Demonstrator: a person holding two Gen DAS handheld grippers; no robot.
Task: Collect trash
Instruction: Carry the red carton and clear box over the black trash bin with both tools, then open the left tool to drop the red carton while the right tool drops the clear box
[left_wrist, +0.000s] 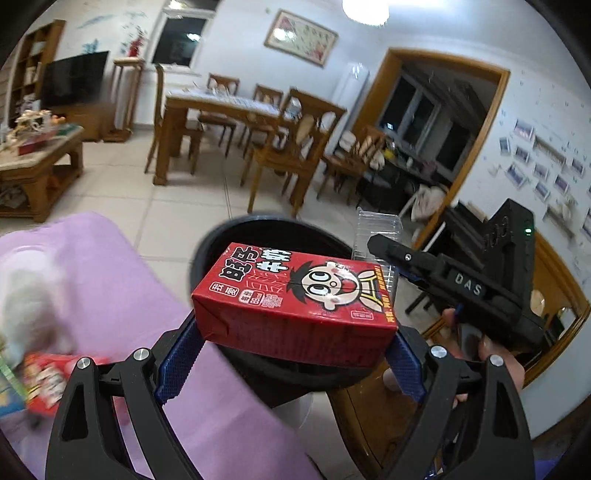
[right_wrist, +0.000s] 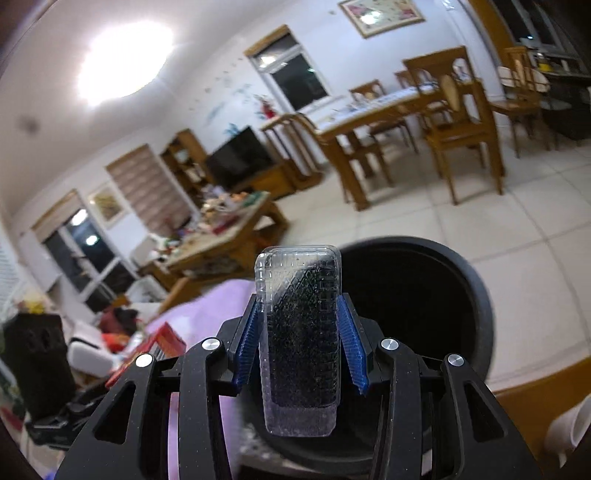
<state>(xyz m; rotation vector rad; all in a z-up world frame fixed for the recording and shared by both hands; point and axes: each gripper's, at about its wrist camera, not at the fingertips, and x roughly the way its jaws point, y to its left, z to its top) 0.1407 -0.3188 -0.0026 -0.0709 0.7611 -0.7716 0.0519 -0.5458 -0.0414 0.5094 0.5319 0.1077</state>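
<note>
My left gripper (left_wrist: 291, 354) is shut on a red milk carton (left_wrist: 295, 306) with a cartoon face, held lengthwise between the blue pads over the near rim of a round black trash bin (left_wrist: 325, 236). My right gripper (right_wrist: 300, 343) is shut on a clear ribbed plastic tray (right_wrist: 300, 339), standing upright between its pads just left of the bin's dark opening (right_wrist: 410, 295). In the left wrist view the right gripper (left_wrist: 380, 243) reaches in from the right, with the clear tray (left_wrist: 376, 236) at its tip above the bin's far rim.
A purple cloth (left_wrist: 110, 295) covers the surface left of the bin, with blurred red packets (left_wrist: 48, 376) and other litter on it. A wooden coffee table (left_wrist: 37, 162), a dining table (left_wrist: 221, 107) with chairs and tiled floor (right_wrist: 498, 229) lie beyond. A wooden edge (right_wrist: 535, 391) curves at right.
</note>
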